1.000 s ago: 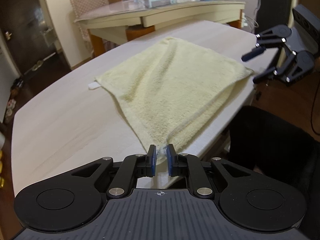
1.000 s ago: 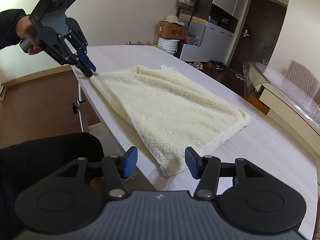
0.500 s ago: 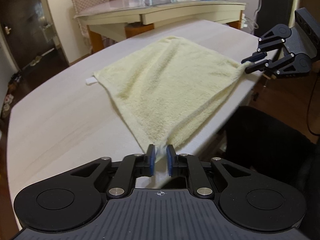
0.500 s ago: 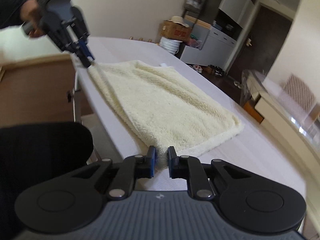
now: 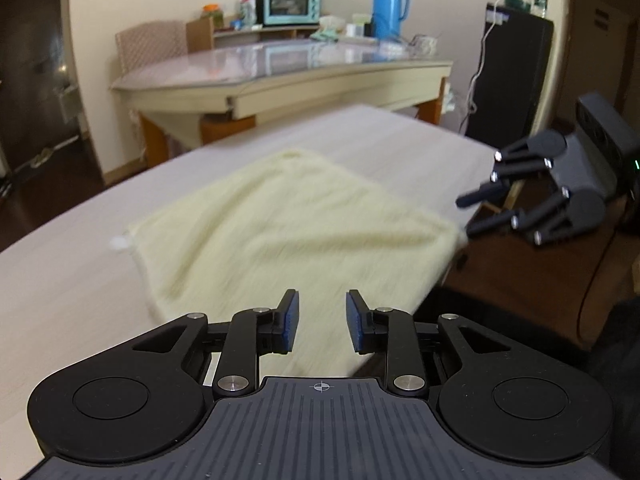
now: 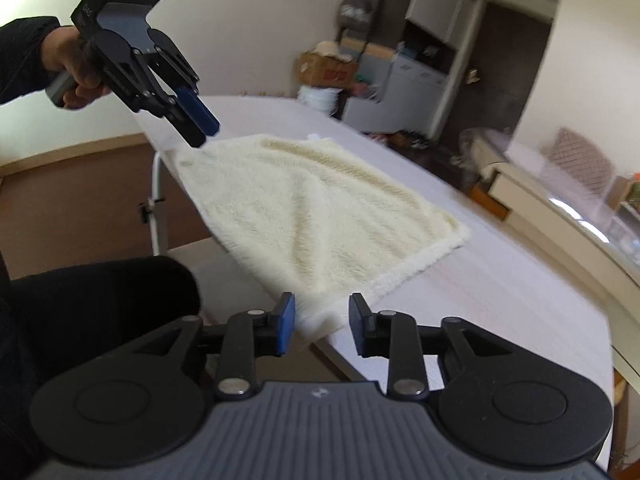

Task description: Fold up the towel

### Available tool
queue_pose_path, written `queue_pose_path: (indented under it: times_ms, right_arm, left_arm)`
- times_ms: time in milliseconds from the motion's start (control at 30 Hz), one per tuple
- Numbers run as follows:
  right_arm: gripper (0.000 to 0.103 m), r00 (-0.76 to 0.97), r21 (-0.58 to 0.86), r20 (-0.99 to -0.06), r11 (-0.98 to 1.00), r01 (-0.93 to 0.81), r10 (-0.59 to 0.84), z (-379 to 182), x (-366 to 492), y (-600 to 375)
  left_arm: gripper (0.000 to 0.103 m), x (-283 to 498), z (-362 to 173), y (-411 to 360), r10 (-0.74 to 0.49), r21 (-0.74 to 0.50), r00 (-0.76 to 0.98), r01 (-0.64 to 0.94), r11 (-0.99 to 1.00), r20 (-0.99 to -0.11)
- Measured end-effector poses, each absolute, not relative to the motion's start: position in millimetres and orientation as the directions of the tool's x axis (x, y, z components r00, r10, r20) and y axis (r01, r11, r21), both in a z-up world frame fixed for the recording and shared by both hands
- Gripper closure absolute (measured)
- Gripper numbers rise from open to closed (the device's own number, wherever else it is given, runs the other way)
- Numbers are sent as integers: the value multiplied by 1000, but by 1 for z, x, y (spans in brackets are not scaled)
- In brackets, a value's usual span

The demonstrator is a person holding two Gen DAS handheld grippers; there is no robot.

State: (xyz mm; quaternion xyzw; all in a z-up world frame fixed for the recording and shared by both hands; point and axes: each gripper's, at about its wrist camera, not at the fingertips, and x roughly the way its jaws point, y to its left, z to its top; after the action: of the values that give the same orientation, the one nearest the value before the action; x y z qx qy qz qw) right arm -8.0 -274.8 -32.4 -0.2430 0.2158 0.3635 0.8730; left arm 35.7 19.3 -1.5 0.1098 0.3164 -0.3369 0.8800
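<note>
A pale yellow towel lies spread on the light wooden table, its near edge at the table's edge. It also shows in the right wrist view. My left gripper is open and empty, just above the towel's near left corner. My right gripper is open and empty at the near right corner. Each gripper also shows in the other's view: the right one just off the towel's right corner, the left one above the far corner.
A glass-topped side table with a blue thermos and a small oven stands behind. A black cabinet stands at the right. A dark chair sits below the table's near edge.
Both grippers were shut on the towel's near corners half a second ago. Now both have opened, let the corners go and lifted back a little. The towel lies flat.
</note>
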Motion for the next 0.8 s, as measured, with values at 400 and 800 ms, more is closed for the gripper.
queue_pose_path:
  times_ms: [400, 800]
  right_arm:
    - [47, 776, -695, -468, 367, -619, 422, -76, -36, -246]
    - [43, 804, -778, -353, 327, -537, 479, -73, -44, -242]
  left_arm:
    - [73, 69, -33, -68, -634, -92, 452, 766, 636, -627]
    - [68, 66, -47, -79, -624, -84, 435, 775, 627, -649]
